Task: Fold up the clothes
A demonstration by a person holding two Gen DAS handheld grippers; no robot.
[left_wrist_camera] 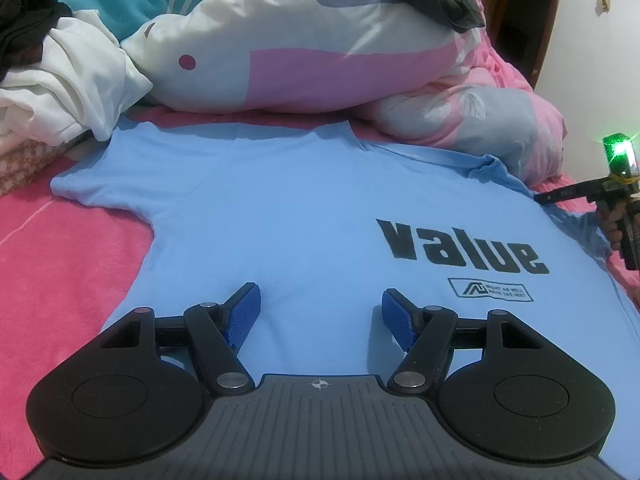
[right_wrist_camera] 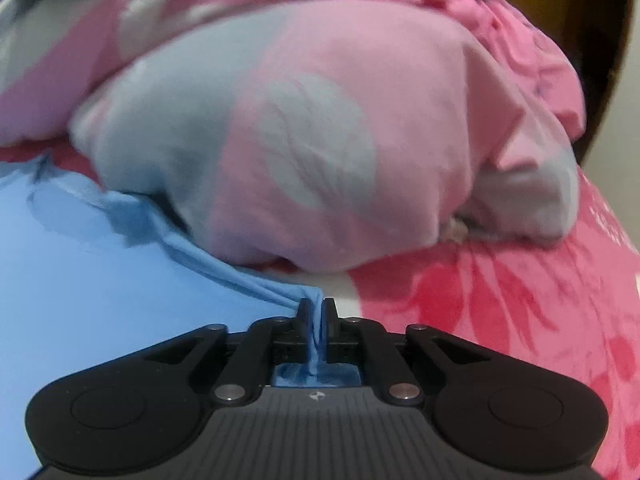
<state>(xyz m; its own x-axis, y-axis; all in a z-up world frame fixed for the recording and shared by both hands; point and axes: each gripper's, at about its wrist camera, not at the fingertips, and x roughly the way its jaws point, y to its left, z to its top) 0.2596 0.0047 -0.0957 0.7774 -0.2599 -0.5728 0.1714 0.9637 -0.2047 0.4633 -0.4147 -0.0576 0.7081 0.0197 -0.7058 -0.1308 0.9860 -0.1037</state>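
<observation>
A light blue T-shirt (left_wrist_camera: 280, 208) with black "value" lettering lies spread flat on a pink bedspread (left_wrist_camera: 60, 264). My left gripper (left_wrist_camera: 318, 304) is open, its blue-padded fingers (left_wrist_camera: 244, 316) resting low over the shirt's lower middle, holding nothing. My right gripper (right_wrist_camera: 317, 312) is shut on the edge of the T-shirt's right sleeve (right_wrist_camera: 248, 284), which is pulled into a taut fold. The right gripper also shows in the left wrist view (left_wrist_camera: 560, 196) at the shirt's right edge, held by a hand.
A pink, white and grey duvet (left_wrist_camera: 320, 52) is heaped just behind the shirt, and fills the right wrist view (right_wrist_camera: 320, 140). White clothes (left_wrist_camera: 60, 92) and a dark garment (left_wrist_camera: 24, 12) are piled at the left. A wall (left_wrist_camera: 592, 60) stands at the right.
</observation>
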